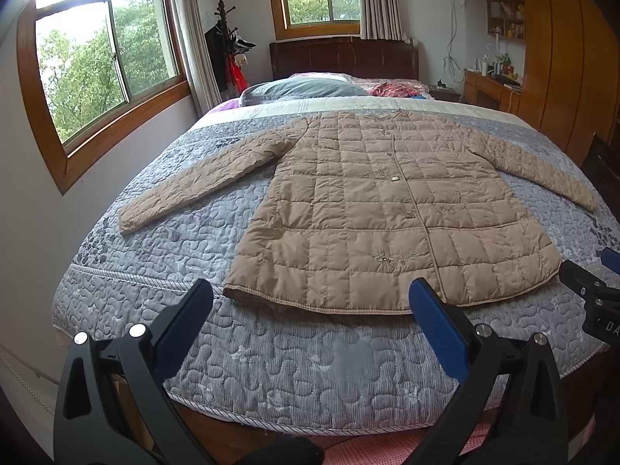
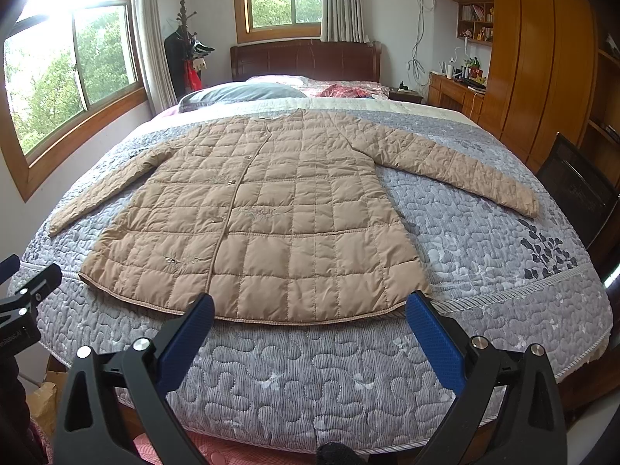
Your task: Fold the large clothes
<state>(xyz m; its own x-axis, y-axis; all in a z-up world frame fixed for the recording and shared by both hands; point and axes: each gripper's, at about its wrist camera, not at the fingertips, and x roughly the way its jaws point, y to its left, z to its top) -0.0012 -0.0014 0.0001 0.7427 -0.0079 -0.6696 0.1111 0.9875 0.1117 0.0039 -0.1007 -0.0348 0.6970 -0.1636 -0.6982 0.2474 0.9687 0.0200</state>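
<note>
A tan quilted coat [image 1: 383, 209] [image 2: 267, 213] lies flat and front up on the bed, collar toward the headboard, both sleeves spread out to the sides. Its hem faces me near the foot of the bed. My left gripper [image 1: 312, 296] hovers open above the quilt, just short of the hem's left half. My right gripper [image 2: 310, 308] is open too, above the hem's right half, with nothing between its blue pads [image 2: 434, 337]. The right gripper's tip [image 1: 589, 283] shows at the right edge of the left wrist view, and the left gripper's tip [image 2: 27, 290] at the left edge of the right wrist view.
A grey-blue quilt [image 1: 302, 364] covers the bed [image 2: 310, 58]. A pillow [image 1: 302, 89] and red cloth [image 1: 391, 89] lie near the dark headboard. A wall with windows runs along the left, a coat stand [image 1: 228, 54] in the corner, wooden cabinets [image 2: 542, 69] and a dark chair [image 2: 577, 190] on the right.
</note>
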